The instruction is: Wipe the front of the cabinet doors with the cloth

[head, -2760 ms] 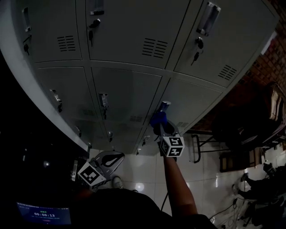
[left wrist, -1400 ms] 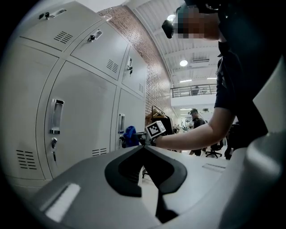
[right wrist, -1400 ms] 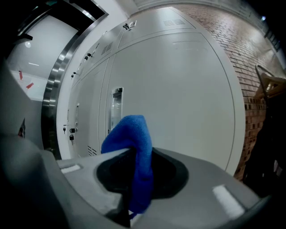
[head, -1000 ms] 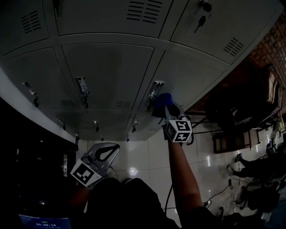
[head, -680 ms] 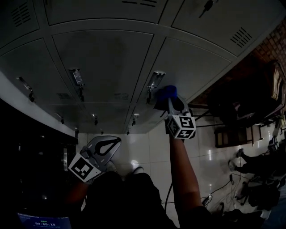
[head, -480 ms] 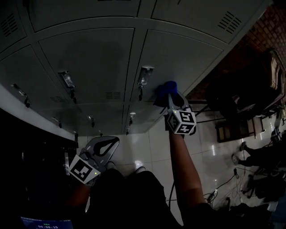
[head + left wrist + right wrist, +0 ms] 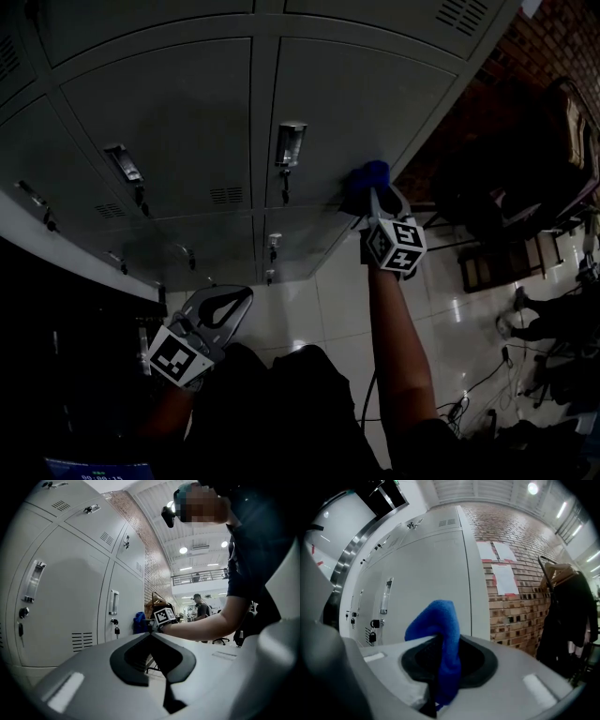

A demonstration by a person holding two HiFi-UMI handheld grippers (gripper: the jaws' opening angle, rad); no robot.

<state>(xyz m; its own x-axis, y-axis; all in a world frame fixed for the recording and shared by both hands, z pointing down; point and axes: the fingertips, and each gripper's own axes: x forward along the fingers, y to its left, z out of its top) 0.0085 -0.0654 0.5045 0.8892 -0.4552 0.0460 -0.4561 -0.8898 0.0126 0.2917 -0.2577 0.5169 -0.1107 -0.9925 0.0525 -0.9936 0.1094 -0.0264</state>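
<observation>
My right hand-held gripper [image 7: 374,194] is clamped on the blue cloth [image 7: 366,175]. In the right gripper view the cloth [image 7: 442,634] runs up from between the closed jaws and folds over in a loop above them. From the head view, its bunched end sits against the lower right part of a grey cabinet door [image 7: 352,98], right of that door's handle [image 7: 291,143] and near the cabinet's right edge. I can't confirm from any view that it is pressing on the metal.

My left hand-held gripper [image 7: 242,298] hangs low and well apart from the cabinet, over the tiled floor [image 7: 323,305]. In the left gripper view its jaws are together at the tips [image 7: 152,635] with nothing between them.

Every compartment I can see is shut, so I can't tell what any of them holds. The neighbouring door [image 7: 159,112] to the left has its own handle [image 7: 122,161] and a small vent [image 7: 226,195]. In the right gripper view, a key or small lock hangs below the handle [image 7: 375,624] of the door being wiped.

Right of the cabinet is a brick wall [image 7: 513,604] with two sheets of paper [image 7: 499,551] stuck to it, and a dark coat [image 7: 569,616] hangs beside it.
</observation>
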